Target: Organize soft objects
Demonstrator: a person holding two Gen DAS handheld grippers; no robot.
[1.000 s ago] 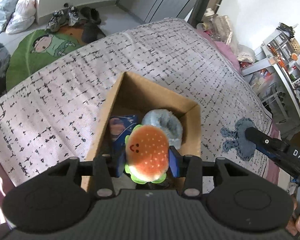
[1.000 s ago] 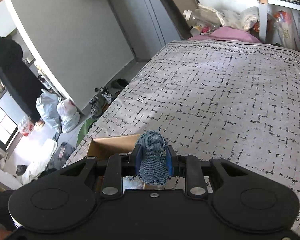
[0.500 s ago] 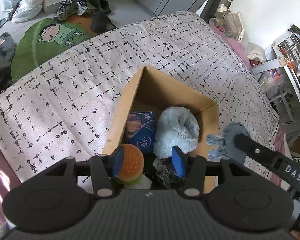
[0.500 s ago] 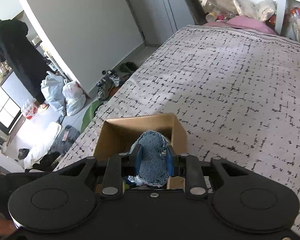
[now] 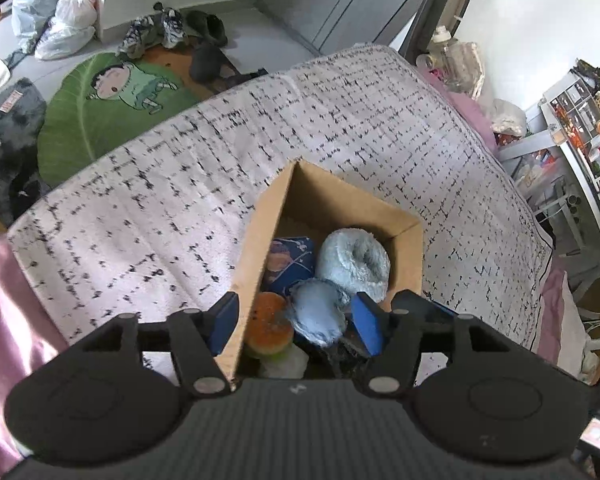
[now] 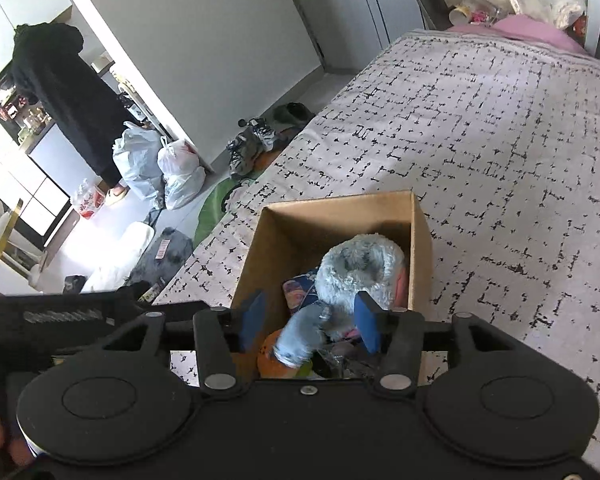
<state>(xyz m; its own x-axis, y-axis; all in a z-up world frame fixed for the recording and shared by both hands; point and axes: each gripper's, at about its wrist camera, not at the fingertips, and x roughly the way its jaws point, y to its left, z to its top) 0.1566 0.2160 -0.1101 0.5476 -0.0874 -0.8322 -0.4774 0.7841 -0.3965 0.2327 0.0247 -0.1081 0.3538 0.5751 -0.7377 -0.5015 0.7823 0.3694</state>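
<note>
Released, burger toy (image 5: pixel 269 322) and denim toy (image 6: pixel 305 334) crowd box (image 5: pixel 260 248) (both tongs spread).

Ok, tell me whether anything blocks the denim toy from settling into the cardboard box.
Nothing visible does. The denim toy already lies inside the cardboard box, resting on the burger plush beside the fluffy blue plush. Both tongs, right and left, are open.

I see an open cardboard box (image 5: pixel 256 248) on the bed. Inside it lie a fluffy pale blue plush (image 5: pixel 354 258), a blue printed pack (image 5: pixel 290 258) beside it, a burger toy (image 5: pixel 270 322) and a blue denim toy (image 6: pixel 302 334) partly over the burger.
</note>
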